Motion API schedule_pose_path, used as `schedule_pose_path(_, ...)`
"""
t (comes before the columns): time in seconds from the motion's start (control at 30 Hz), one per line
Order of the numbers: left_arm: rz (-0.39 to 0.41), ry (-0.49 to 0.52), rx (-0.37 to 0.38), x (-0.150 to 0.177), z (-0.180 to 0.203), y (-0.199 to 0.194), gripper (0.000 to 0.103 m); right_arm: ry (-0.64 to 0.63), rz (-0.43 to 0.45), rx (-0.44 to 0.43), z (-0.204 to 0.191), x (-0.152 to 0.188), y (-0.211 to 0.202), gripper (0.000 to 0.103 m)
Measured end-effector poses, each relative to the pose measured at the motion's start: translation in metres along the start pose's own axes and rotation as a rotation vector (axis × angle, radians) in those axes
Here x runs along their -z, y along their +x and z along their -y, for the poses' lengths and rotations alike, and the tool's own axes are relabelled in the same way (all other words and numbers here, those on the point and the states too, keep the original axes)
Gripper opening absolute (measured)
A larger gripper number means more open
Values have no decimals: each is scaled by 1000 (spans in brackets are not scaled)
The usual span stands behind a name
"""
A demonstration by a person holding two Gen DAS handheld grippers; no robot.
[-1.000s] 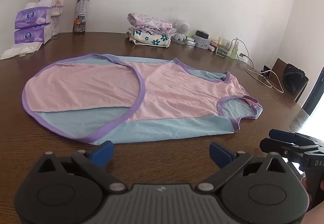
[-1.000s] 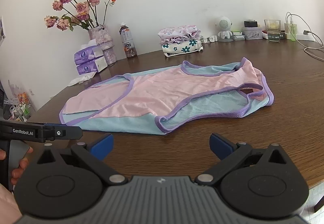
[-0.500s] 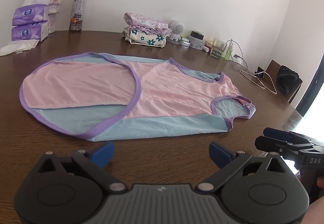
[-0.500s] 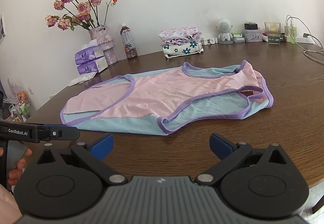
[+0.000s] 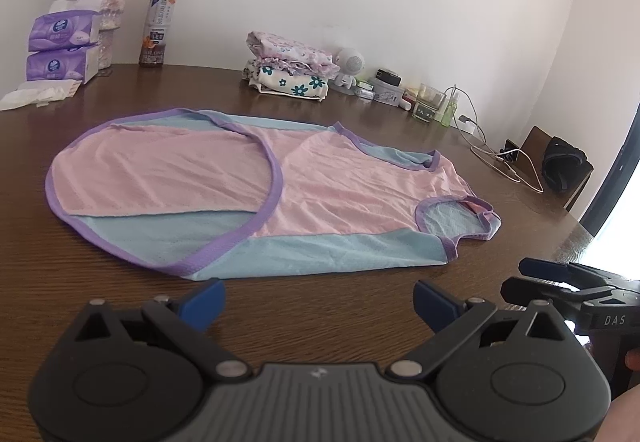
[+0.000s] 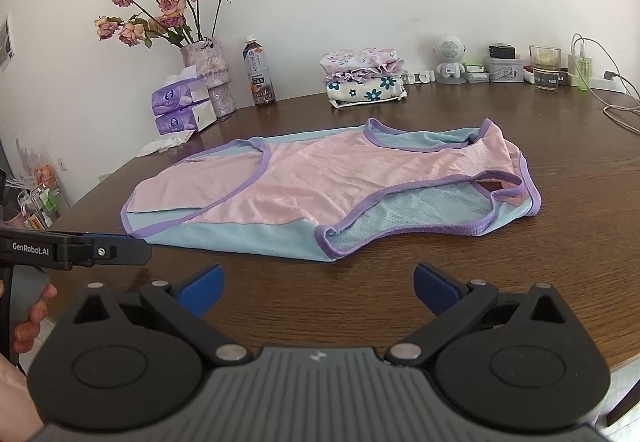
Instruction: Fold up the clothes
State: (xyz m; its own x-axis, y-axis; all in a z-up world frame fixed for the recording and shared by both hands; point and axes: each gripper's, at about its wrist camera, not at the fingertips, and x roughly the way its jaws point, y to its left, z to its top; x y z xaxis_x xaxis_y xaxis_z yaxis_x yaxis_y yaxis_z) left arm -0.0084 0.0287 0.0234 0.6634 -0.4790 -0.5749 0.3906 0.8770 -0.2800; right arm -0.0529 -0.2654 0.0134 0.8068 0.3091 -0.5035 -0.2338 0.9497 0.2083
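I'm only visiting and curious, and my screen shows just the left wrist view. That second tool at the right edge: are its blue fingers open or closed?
Observer: Open. In the right wrist view, the right gripper has its blue fingers spread wide over the brown wooden table, short of the pink and blue sleeveless top with purple trim.
Operator: And who holds the tool my camera sits on?
Observer: A hand wraps the handle under the left gripper, whose side reads GenRobot.AI.
Operator: My picture cuts off the flowers.
Observer: They are faded pink roses in a pale textured vase.
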Motion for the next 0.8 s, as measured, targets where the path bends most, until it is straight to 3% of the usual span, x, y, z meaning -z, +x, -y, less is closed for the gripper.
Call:
schedule_pose_path(0.3, -38, 89, 21, -14, 0, 1, 101, -49, -8, -6, 10, -6, -4, 103)
schedule_pose_path(0.57, -24, 286, -6, -41, -5, 3, 101, -295, -2, 86, 16, -27, -1, 102)
schedule_pose_path(0.67, -58, 386, -36, -48, -2, 11, 99, -433, -23, 67, 12, -37, 11, 93)
schedule_pose_path(0.8, -122, 531, -41, -49, 2, 23, 86, -617, -75, -6, -4, -48, 27, 78)
